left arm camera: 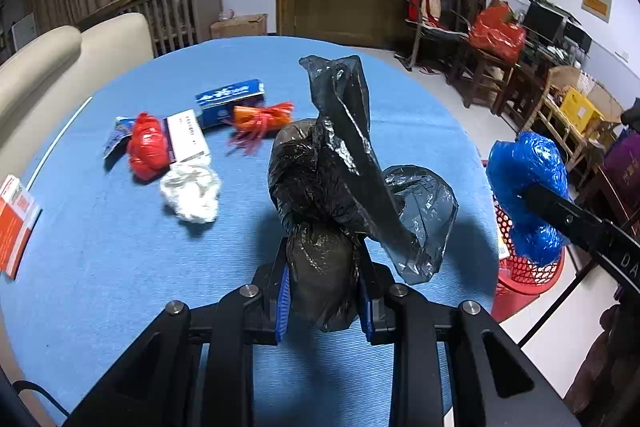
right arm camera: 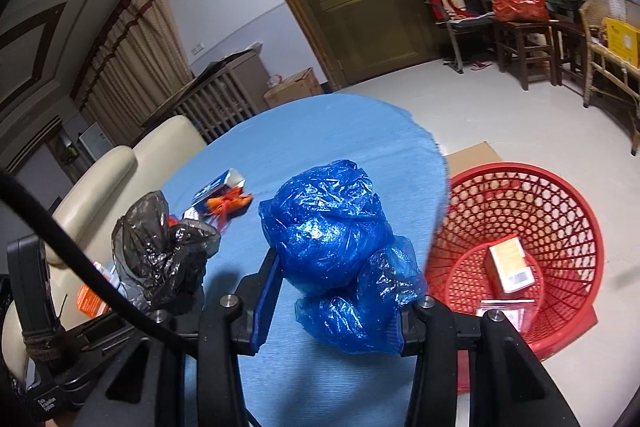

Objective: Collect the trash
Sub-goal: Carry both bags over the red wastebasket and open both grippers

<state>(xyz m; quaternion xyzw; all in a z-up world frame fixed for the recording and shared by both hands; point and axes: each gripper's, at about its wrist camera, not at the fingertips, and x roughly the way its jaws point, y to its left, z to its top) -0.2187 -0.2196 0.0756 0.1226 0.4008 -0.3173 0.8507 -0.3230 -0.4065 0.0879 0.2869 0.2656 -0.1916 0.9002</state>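
Left claw (left arm camera: 324, 291) pinching black bag (left arm camera: 320, 187); right claw (right arm camera: 336, 303) pinching blue bag (right arm camera: 332, 227); box print unreadable

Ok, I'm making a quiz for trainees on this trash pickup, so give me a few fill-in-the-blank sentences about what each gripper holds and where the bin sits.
1. The left tongs are shut on a crumpled ____ plastic bag.
2. The right tongs are shut on a ____ plastic bag.
3. The red mesh basket stands on the ____ beside the table.
4. Inside the basket lies a small ____.

Missing words: black; blue; floor; box
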